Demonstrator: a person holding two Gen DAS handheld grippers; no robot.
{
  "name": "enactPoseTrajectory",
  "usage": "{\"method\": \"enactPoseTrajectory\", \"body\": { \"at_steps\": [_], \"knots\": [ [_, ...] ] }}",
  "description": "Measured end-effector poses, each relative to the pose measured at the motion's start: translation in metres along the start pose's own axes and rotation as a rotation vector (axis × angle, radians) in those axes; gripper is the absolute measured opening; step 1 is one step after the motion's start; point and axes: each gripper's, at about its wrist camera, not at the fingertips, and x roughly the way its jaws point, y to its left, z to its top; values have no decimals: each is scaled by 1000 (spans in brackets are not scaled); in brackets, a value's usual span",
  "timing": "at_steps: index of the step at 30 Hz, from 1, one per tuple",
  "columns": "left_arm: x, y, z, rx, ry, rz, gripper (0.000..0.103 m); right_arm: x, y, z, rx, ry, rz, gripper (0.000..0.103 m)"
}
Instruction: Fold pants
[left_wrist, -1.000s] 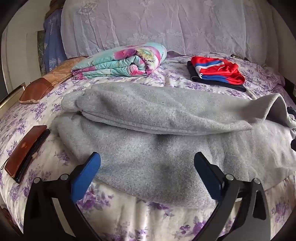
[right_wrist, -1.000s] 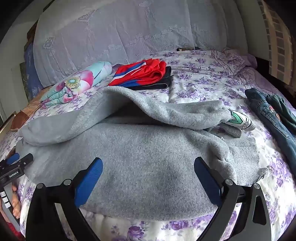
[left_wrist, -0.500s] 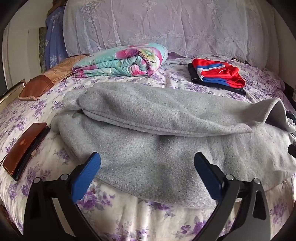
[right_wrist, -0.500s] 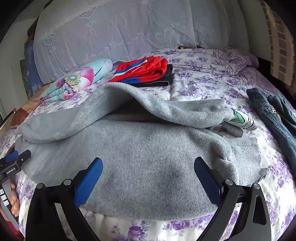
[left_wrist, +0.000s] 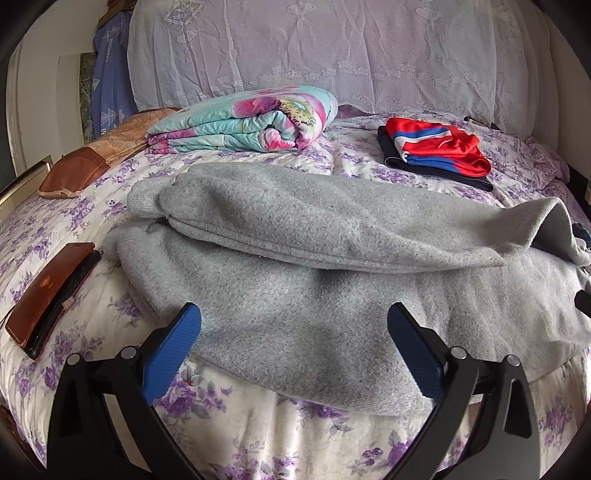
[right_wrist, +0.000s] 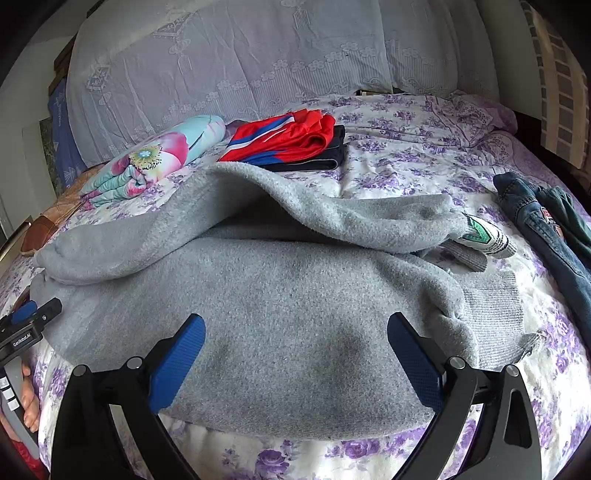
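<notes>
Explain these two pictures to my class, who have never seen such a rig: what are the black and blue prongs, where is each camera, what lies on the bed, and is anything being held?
No robot is here: a person holds a two-finger gripper in each hand, with a camera on each looking forward along its blue-padded fingers. One picture looks out from the left gripper, the other from the right gripper. Both stand open over the near edge of the grey pants, which lie lengthwise on the flowered bed, one leg folded over the other. Nothing is held. Also on the bed: a rolled floral quilt, a red and blue garment, a brown wallet, and jeans in the right view.
</notes>
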Motion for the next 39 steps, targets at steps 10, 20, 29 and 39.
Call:
{"method": "enactPoseTrajectory", "body": {
  "at_steps": [10,20,29,39],
  "knots": [
    [0,1,0,-2,-1,-2,98,2,0,-3,5,3,1,99],
    [0,1,0,-3,-2,-2,98,1,-1,0,5,6,2,99],
    [0,3,0,-5,-3,-4,98,1,-1,-1,6,7,3,99],
    [-1,4,0,-7,-4,-5,98,1,0,-1,7,8,3,99]
  ]
}}
